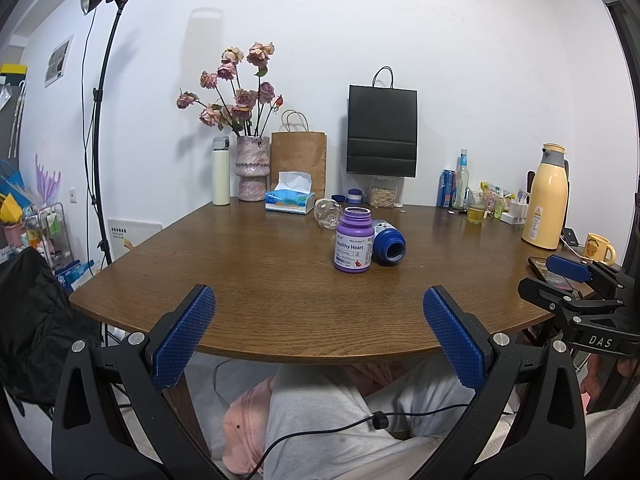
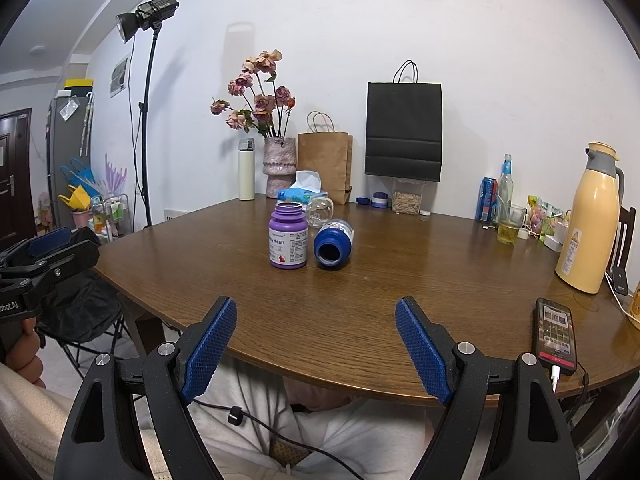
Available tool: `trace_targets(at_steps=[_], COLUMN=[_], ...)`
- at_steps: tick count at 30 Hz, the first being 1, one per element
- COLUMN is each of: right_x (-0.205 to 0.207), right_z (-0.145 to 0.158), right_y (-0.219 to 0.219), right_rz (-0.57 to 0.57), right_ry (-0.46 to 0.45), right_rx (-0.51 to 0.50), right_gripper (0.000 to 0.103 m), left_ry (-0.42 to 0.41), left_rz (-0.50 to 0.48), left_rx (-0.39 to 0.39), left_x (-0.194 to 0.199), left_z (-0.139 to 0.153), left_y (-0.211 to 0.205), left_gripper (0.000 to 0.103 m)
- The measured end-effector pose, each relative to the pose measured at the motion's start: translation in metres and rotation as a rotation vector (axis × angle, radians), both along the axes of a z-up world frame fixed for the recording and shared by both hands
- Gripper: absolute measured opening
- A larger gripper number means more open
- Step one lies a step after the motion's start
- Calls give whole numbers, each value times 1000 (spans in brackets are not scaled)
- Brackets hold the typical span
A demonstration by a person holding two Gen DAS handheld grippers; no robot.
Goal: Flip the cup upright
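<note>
Grippers: left gripper (image 1: 319, 332) and right gripper (image 2: 316, 346) both held level at the near edge of the table (image 1: 248, 280), pointing toward the far wall; jaws spread wide on each, nothing between the blue pads.
Hands: a hand (image 2: 24, 354) grips the left gripper's handle at the left border of the right wrist view; the right gripper's body shows at the right border of the left wrist view.
Task thing: blue cup (image 2: 333, 243), lying on its side near the table's middle, open mouth toward the near edge, well apart from both grippers.
Neighbours: purple bottle (image 2: 288, 238) stands upright, lid off, just beside the cup on its left; whether they touch cannot be told. A clear glass jar (image 2: 320, 211) lies tipped behind them.
Surface: brown wood-grain table with a rounded near edge. Far edge carries a white flask (image 1: 221, 172), a vase of dried roses (image 1: 252, 168), a tissue box (image 1: 290, 200), a brown paper bag (image 1: 299, 162) and a black paper bag (image 1: 382, 128). Right edge: a yellow thermos jug (image 2: 592, 220) and a phone (image 2: 555, 336) with a lit screen, cable plugged in.
Room: white wall; studio light (image 2: 146, 20) on a stand at the left.
Hidden: cup's closed end is blocked by its own body; the person's lap in pale clothing shows below the table edge.
</note>
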State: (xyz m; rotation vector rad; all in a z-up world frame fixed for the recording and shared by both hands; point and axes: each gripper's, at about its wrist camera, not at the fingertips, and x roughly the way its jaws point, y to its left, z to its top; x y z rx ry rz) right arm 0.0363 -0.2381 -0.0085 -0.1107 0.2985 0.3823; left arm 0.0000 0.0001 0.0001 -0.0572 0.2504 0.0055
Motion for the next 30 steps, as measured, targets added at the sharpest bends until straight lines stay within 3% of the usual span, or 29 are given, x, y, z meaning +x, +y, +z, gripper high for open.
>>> trace_targets(at_steps=[30], right_x=[1], right_z=[2], right_y=[-1], right_rz=[-1], right_ry=[2], right_rx=[0], right_gripper=[86], left_ry=[1], left_rz=[1], left_rx=[2], left_x=[0], left_z=[0], left_y=[0], left_gripper=[103])
